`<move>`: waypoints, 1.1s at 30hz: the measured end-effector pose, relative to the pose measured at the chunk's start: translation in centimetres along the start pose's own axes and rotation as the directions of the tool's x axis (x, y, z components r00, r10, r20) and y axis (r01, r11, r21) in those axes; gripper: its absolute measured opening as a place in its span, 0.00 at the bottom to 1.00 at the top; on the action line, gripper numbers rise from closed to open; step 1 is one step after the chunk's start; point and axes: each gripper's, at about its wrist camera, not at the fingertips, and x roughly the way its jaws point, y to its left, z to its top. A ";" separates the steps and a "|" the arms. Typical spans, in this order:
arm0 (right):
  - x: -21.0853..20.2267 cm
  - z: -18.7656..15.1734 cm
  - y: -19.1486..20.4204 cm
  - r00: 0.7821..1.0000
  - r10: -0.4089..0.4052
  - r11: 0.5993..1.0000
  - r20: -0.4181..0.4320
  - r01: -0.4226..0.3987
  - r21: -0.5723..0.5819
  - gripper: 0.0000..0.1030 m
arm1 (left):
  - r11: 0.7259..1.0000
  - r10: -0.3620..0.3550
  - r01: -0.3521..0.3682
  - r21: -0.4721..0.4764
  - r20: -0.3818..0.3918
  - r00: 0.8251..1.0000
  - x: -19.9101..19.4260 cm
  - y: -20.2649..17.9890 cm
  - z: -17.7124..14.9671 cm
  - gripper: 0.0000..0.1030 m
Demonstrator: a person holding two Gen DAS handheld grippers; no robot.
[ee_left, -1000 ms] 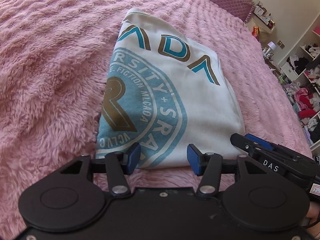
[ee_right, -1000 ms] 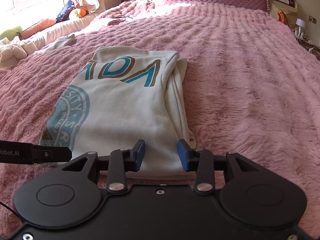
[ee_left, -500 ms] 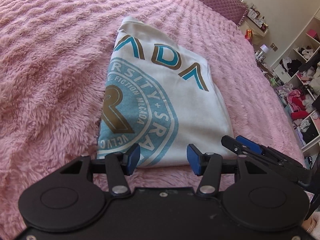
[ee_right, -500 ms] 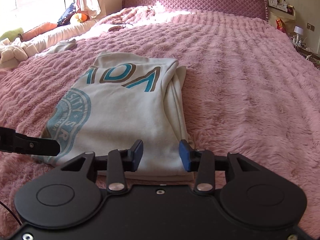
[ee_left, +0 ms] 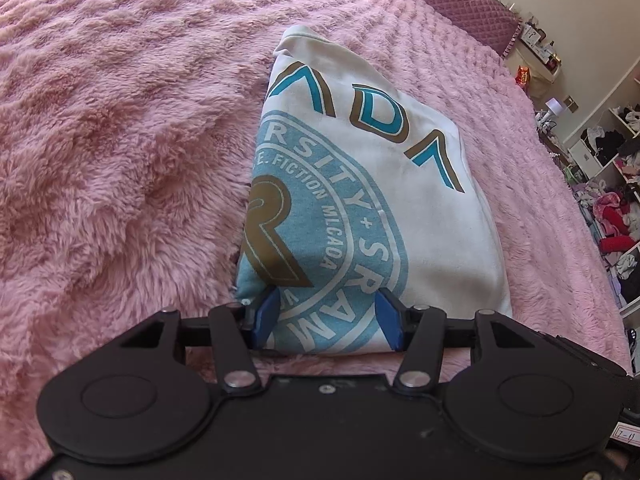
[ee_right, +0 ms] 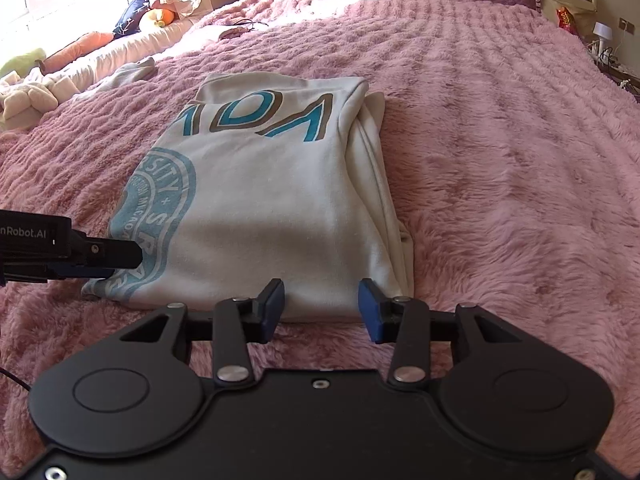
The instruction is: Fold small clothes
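Left wrist view: the left tool [ee_left: 326, 318] sits at the near hem of a folded cream sweatshirt [ee_left: 420, 216], its blue pads [ee_left: 267, 312] spread wide with the hem lying between them but not pinched. The garment rests flat on a pink fluffy bed cover [ee_left: 120, 160], near the middle of the bed, printed with a round light-blue seal [ee_left: 344, 236] and large teal-and-brown letters [ee_left: 372, 114] toward its far end. A quilted purple headboard [ee_left: 452, 0] closes the far edge of the bed, and cluttered open shelves [ee_left: 616, 200] stand along the right side of the room.

Right wrist view: the right tool [ee_right: 322, 310] is likewise spread wide, its pads [ee_right: 370, 312] just at the near edge of the sweatshirt [ee_right: 272, 200], close to the garment's right corner; whether the pads touch the fabric cannot be told. The folded layers show as stacked edges along the sweatshirt's right side. The left tool [ee_right: 100, 254] enters from the left, its tip over the near left corner at the seal print. Soft toys and cushions [ee_right: 80, 40] lie along the bright window side at far left, and a small white lamp [ee_right: 604, 34] stands beside the bed at far right.
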 end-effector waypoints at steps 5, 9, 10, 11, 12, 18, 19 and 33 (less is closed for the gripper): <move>-0.1 0.5 -0.1 1.000 0.000 1.000 -0.011 0.000 0.019 0.39 | 1.000 -0.013 0.013 -0.021 -0.013 1.000 -0.5 -0.5 1.2 0.52; -1.0 2.4 0.0 0.999 0.014 0.999 0.039 -0.016 0.048 0.41 | 0.999 -0.048 0.048 -0.022 0.003 0.999 -0.9 -0.8 3.0 0.52; -1.1 3.2 0.1 0.998 0.021 0.999 0.061 -0.024 0.042 0.41 | 0.999 -0.051 0.051 -0.012 0.011 0.999 -0.8 -1.0 3.8 0.53; -1.0 4.1 0.1 0.996 0.031 0.999 0.081 -0.034 0.036 0.41 | 0.999 -0.048 0.048 -0.001 0.024 0.999 -0.5 -1.1 4.8 0.53; -0.7 5.2 0.1 0.994 0.037 0.999 0.103 -0.041 0.036 0.41 | 0.999 -0.040 0.040 0.007 0.036 0.999 -0.2 -1.2 5.6 0.53; 4.1 10.0 0.7 0.979 0.046 0.999 0.199 -0.048 0.006 0.42 | 0.998 -0.058 0.057 0.010 0.080 0.995 3.7 -1.3 11.4 0.53; 5.0 10.6 1.2 0.977 0.047 0.999 0.207 -0.040 -0.034 0.41 | 0.998 -0.057 0.056 0.013 0.087 0.995 4.3 -1.3 12.1 0.53; 10.9 12.9 -0.8 0.985 0.068 0.997 0.156 -0.074 0.032 0.41 | 0.983 -0.146 0.156 -0.095 0.103 0.984 10.0 1.8 18.0 0.54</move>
